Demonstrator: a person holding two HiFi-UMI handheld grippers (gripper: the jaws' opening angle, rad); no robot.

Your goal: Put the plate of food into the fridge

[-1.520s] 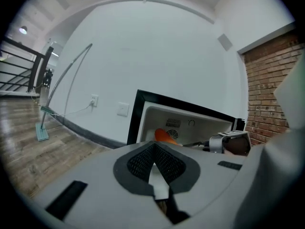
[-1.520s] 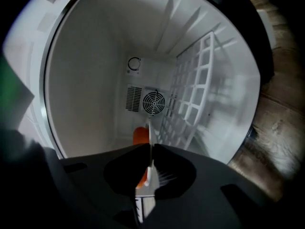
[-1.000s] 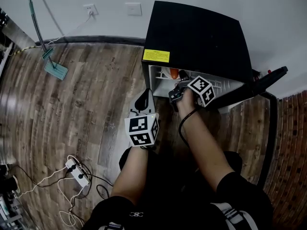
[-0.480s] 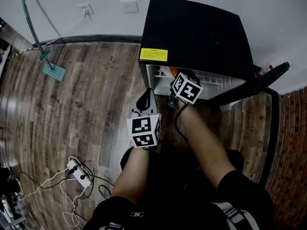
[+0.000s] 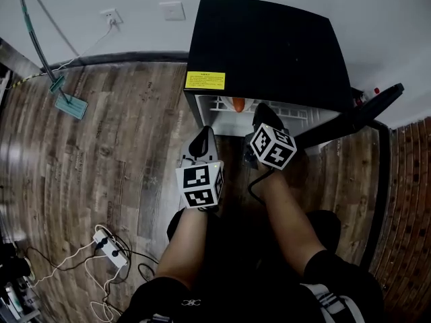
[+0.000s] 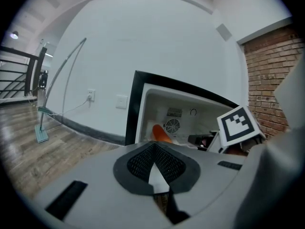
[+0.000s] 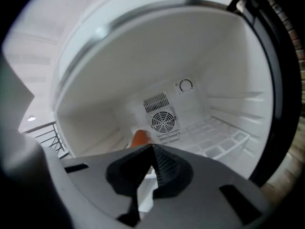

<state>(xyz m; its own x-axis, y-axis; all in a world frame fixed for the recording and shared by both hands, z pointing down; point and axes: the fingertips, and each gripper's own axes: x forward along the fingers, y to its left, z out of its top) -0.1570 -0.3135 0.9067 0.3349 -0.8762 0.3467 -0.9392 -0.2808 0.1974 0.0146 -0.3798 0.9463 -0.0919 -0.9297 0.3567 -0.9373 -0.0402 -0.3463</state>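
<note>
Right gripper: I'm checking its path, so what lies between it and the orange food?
Only the fridge's white shelf lies between the right gripper and orange food, bare in the head view; the right gripper view agrees.

A wood-plank floor [image 5: 101, 147] carries the black fridge [image 5: 269, 46], which stands against the white wall. Well to the left of the fridge, a teal mop head [image 5: 71, 106] lies flat on the planks near the wall. Farther from the fridge, toward the lower left, a white power strip [image 5: 109, 245] rests among loose cables [image 5: 60, 254]. Inside the fridge, a white ribbed shelf [image 7: 214, 137] holds an orange piece of food [image 7: 139, 138] at its back left, just below the round fan grille [image 7: 163, 122].
</note>
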